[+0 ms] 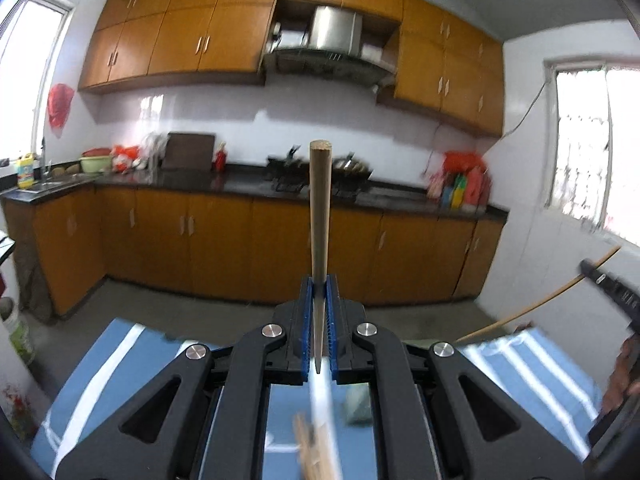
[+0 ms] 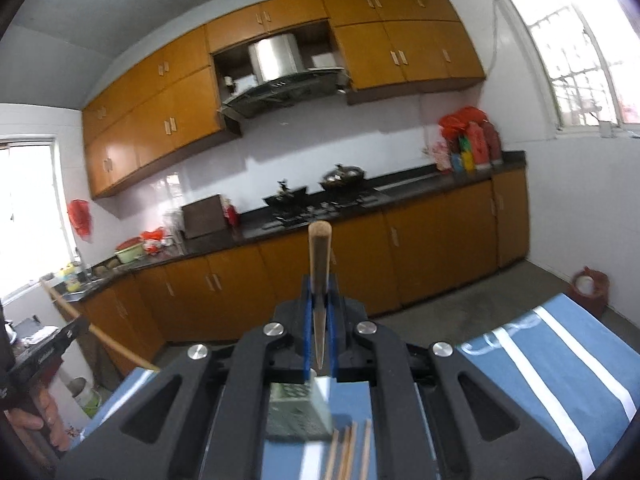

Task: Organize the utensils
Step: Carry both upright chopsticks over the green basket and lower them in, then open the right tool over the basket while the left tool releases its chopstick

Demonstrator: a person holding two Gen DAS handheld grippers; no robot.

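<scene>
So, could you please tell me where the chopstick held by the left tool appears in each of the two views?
Left wrist: the chopstick runs up the centre, clamped in the left tool.
Right wrist: it slants at the far left, above the table's edge.
Shared landmark: the range hood.

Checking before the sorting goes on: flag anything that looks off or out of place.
Nothing looks spilled or broken. Each claw is shut on one wooden chopstick: the left claw holds its chopstick pointing straight ahead, as does the right claw with its chopstick. More chopsticks lie loose on the blue tablecloth.
</scene>
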